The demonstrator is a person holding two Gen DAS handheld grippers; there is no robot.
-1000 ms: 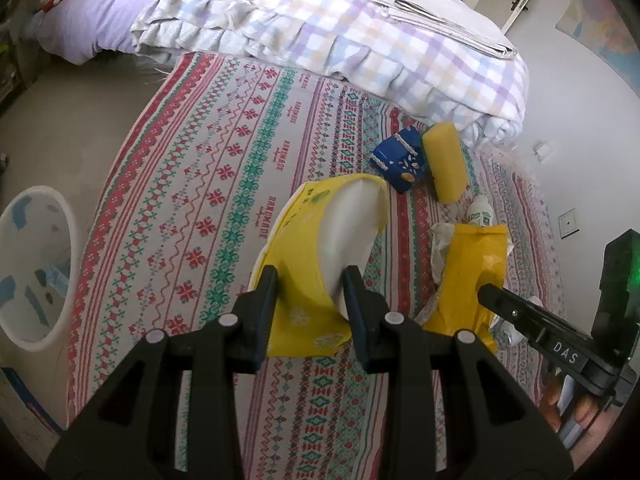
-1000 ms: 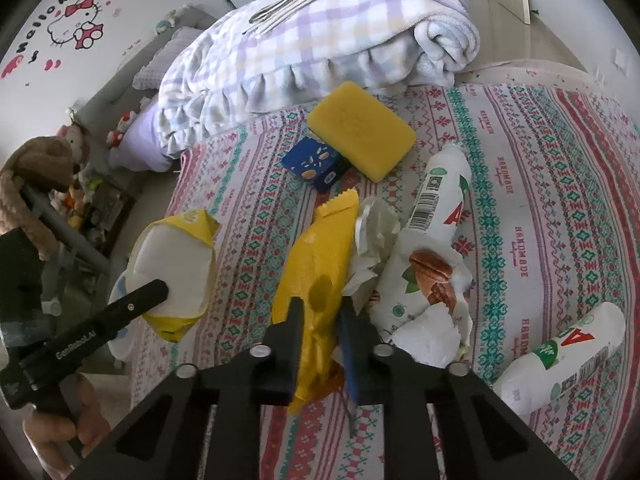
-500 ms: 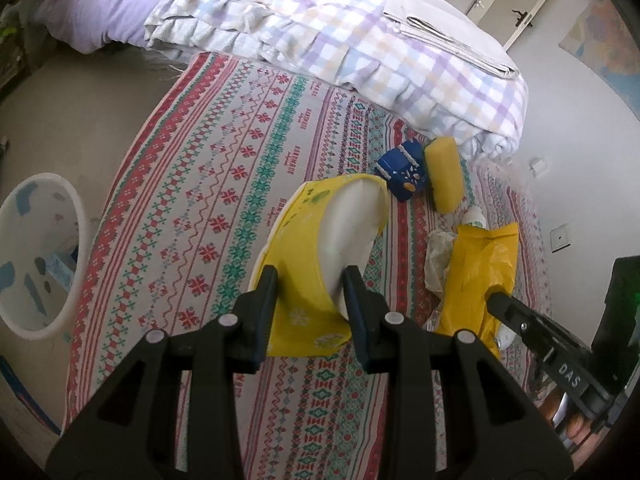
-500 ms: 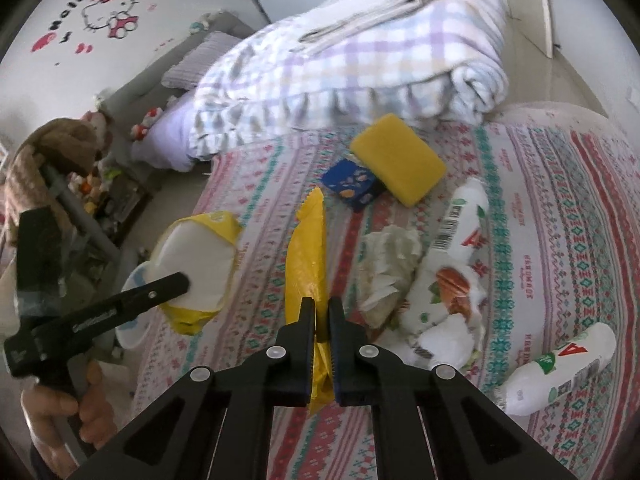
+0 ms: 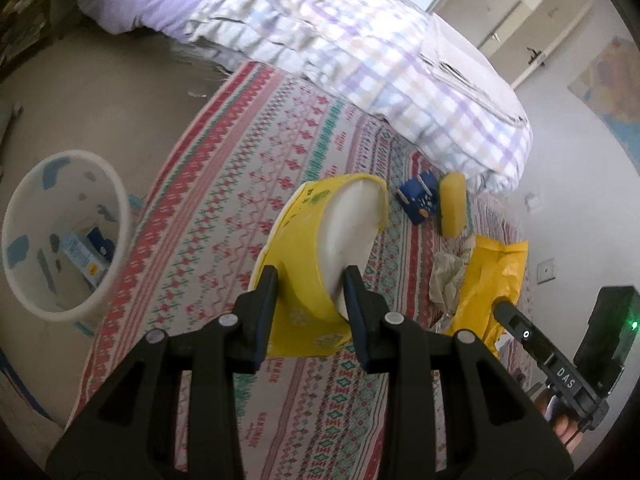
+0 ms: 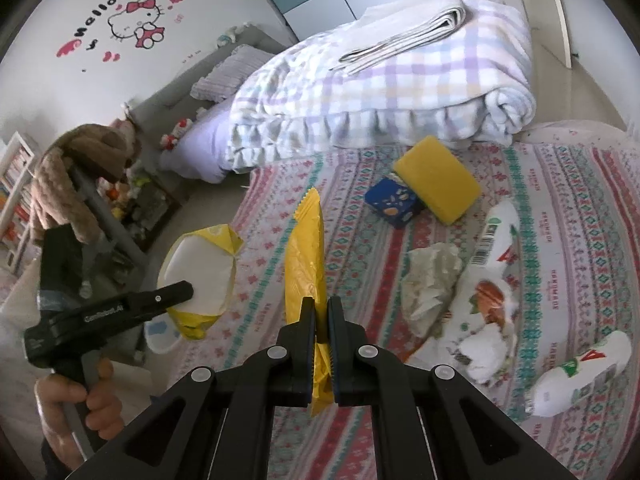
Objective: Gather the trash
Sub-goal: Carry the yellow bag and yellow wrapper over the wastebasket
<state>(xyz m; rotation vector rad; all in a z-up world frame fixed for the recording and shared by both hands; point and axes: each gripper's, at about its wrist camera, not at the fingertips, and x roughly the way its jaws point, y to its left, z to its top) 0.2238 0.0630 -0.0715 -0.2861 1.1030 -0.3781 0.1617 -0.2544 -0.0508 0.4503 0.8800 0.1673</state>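
My left gripper (image 5: 310,280) is shut on a yellow and white wipes pack (image 5: 320,248) and holds it above the patterned rug (image 5: 240,208); the pack also shows in the right wrist view (image 6: 200,272). My right gripper (image 6: 320,312) is shut on a yellow snack wrapper (image 6: 306,264), lifted off the rug; the wrapper also shows in the left wrist view (image 5: 492,276). A white trash bin (image 5: 60,236) with a small box inside stands on the floor at the left.
On the rug lie a blue box (image 6: 394,200), a yellow sponge (image 6: 438,178), crumpled paper (image 6: 430,280), a white printed bag (image 6: 488,280) and a white bottle (image 6: 576,376). A bed with a checked blanket (image 6: 380,80) borders the rug.
Both grippers have risen with their loads and swung left toward the bin. The yellow wrapper has been lifted off the rug and now hangs edge-on in my right gripper.
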